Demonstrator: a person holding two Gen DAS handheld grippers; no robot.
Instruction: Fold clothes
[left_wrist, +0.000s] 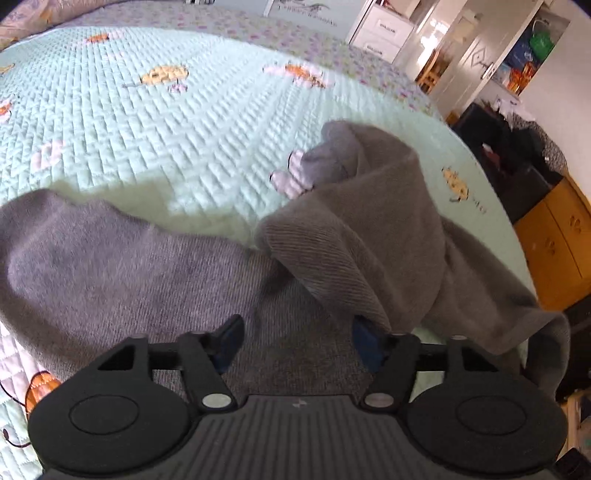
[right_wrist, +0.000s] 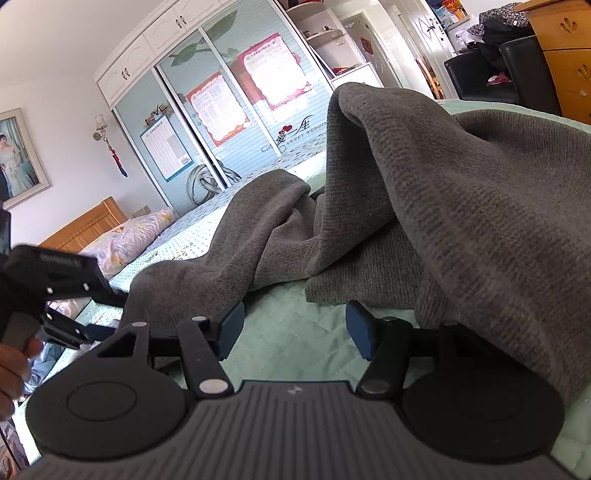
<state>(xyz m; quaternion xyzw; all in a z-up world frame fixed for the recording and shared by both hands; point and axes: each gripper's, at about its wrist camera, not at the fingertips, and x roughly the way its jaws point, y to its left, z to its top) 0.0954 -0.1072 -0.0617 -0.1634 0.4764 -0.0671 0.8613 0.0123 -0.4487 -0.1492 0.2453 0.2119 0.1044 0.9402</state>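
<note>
A grey knit garment lies rumpled on the pale green quilted bed. In the left wrist view my left gripper is open just above the grey cloth, and a raised fold drapes over its right finger. In the right wrist view my right gripper is open low over the quilt, with nothing between its jaws. The garment rises in a high fold and hangs over the right finger's side. The left gripper shows at the left edge, held by a hand.
Orange wooden cabinets and dark clutter stand beyond the bed's right edge. A wardrobe with sliding doors stands at the bed's far side. A pillow and wooden headboard lie at the left.
</note>
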